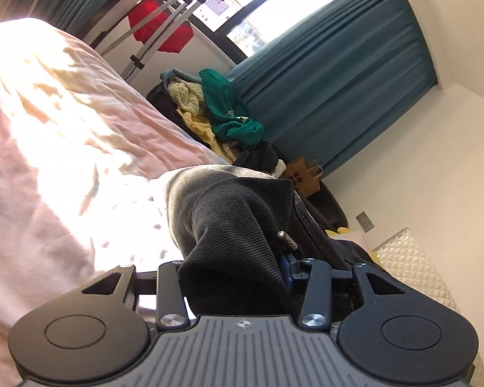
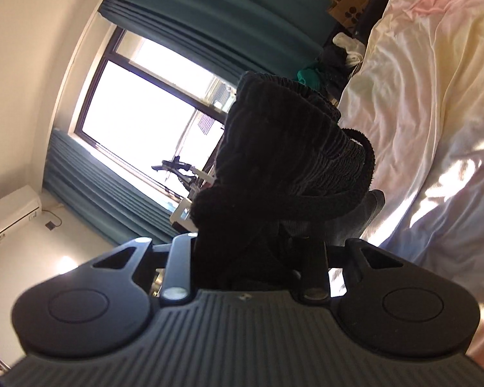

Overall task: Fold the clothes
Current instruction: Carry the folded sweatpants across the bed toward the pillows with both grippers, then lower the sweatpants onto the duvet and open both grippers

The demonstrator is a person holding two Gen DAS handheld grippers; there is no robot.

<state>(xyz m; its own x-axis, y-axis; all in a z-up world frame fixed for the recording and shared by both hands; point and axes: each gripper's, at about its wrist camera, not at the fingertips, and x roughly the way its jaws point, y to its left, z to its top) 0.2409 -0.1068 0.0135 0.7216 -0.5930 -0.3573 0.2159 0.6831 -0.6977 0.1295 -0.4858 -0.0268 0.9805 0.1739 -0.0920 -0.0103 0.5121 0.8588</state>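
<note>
a wide bed (image 1: pixel 48 135), spread with a wrinkled pale pink sheet (image 2: pixel 435 96), soft and sun-bleached in patches. behind it, heavy teal curtains (image 1: pixel 338 74) in long vertical pleats beside a bright window (image 2: pixel 145 106). on the floor by the bed's far edge, a loose heap of clothes (image 1: pixel 216 109): fuzzy cream knit, crumpled green fabric, yellow cloth. near that, a small brown paper bag (image 1: pixel 306 177) with twisted handles. held up in the air over the bed's edge, dark trousers (image 1: pixel 235 225) of finely ribbed, corduroy-like cloth, charcoal in sunlight and almost black against the window; gathered elastic waistband and a thick fuzzy cord visible from the right wrist view (image 2: pixel 290 148); a small metal cord tip dangling in the left view. left tongs (image 1: pixel 238 277) clenched on a bunched fold of the trousers. right tongs (image 2: pixel 258 258) likewise clamped on the waistband end, fingertips buried in fabric.
</note>
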